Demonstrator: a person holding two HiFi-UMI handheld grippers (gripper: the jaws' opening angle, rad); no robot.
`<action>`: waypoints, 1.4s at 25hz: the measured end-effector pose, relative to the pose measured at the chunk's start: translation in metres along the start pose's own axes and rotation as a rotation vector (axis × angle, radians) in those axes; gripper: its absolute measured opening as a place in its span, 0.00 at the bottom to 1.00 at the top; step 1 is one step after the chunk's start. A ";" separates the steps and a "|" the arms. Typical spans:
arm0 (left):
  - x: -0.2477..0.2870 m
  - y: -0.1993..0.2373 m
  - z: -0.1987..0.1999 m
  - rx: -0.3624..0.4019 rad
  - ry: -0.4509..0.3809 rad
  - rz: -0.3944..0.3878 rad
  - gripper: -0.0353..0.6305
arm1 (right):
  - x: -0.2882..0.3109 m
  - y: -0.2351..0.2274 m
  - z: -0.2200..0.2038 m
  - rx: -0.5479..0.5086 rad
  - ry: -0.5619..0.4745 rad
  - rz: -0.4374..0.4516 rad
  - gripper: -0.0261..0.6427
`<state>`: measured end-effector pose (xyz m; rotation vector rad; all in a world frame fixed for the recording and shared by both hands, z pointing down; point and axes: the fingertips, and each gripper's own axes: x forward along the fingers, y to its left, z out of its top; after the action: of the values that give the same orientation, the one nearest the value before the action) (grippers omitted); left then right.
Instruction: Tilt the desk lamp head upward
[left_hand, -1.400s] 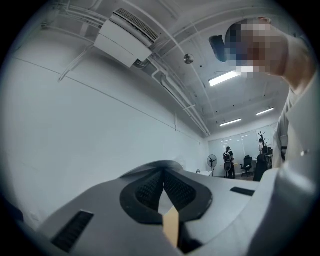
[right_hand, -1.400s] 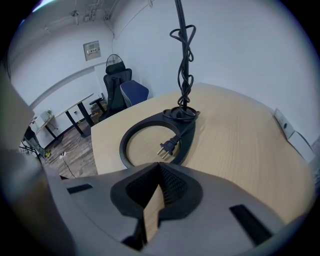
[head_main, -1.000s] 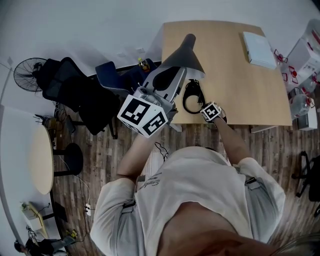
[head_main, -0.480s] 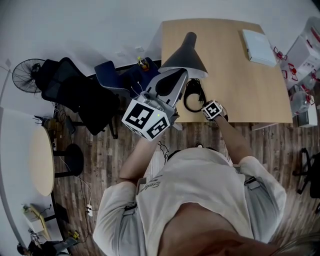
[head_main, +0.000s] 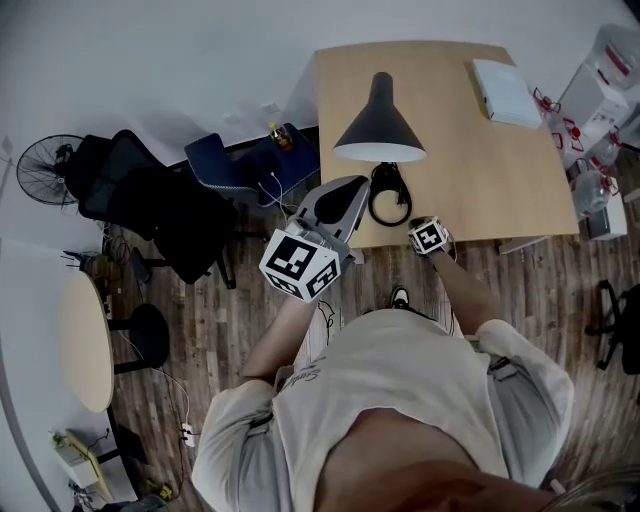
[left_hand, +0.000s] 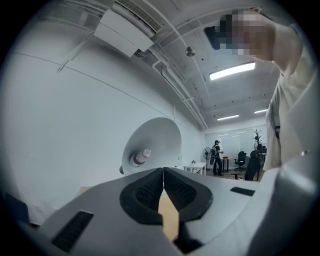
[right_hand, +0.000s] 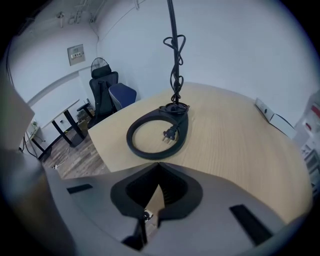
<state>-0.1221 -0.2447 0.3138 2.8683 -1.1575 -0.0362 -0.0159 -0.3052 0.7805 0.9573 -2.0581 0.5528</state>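
At the near edge of the desk (head_main: 480, 170), the person's two arms reach forward from the torso. The left forearm is raised, carrying the left gripper (head_main: 358, 184) above the desk corner, just short of the lamp head (head_main: 380, 125), not touching it. In the left gripper view the jaws are pressed together with nothing between them, and point up into the open shade (left_hand: 152, 142), where the bulb (left_hand: 140, 158) shows. The right arm is stretched lower; the right gripper (head_main: 426, 234) sits at the desk edge, just beside the ring-shaped lamp base (head_main: 388, 195). In the right gripper view its jaws are likewise closed and empty, aimed at the base (right_hand: 134, 145). The plug (right_hand: 169, 134) lies inside the ring, and the cord winds round the upright stem (right_hand: 174, 50).
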 end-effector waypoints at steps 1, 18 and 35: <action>-0.004 0.001 -0.006 -0.014 0.010 -0.001 0.08 | -0.005 0.004 -0.004 0.005 -0.002 0.001 0.03; -0.057 -0.006 -0.103 -0.191 0.104 -0.058 0.08 | -0.197 0.074 0.049 0.151 -0.478 -0.073 0.03; -0.071 -0.028 -0.076 -0.076 0.075 0.003 0.08 | -0.350 0.104 0.121 0.011 -0.828 -0.094 0.03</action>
<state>-0.1507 -0.1726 0.3886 2.7766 -1.1213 0.0269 -0.0115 -0.1650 0.4227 1.4436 -2.6971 0.1045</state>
